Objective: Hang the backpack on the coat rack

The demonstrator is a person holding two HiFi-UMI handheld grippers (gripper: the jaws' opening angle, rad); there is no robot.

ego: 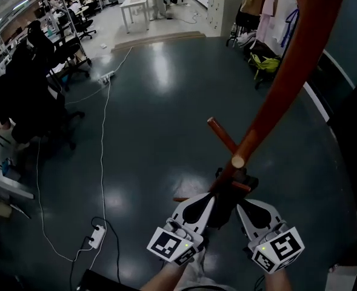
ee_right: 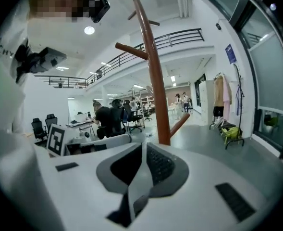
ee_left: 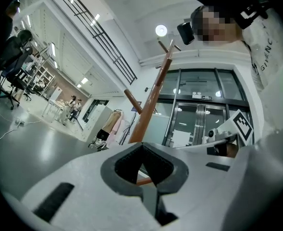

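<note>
A brown wooden coat rack [ego: 287, 71] runs from the top right of the head view down between my two grippers, with pegs [ego: 222, 134] sticking out. It also rises just beyond the jaws as the coat rack [ee_left: 151, 105] in the left gripper view and the coat rack [ee_right: 155, 90] in the right gripper view. A dark shape [ego: 223, 205] sits against the pole's lower part; I cannot tell whether it is the backpack. My left gripper [ego: 210, 200] [ee_left: 142, 150] is shut on nothing. My right gripper [ego: 242, 204] [ee_right: 143, 146] is also shut, with nothing between its pads.
A yellow-green bag [ego: 266, 62] lies on the dark floor under hanging clothes at the back right. White cables and a power strip [ego: 96, 236] run along the floor at the left. Office chairs [ego: 39, 96] and desks stand at the far left.
</note>
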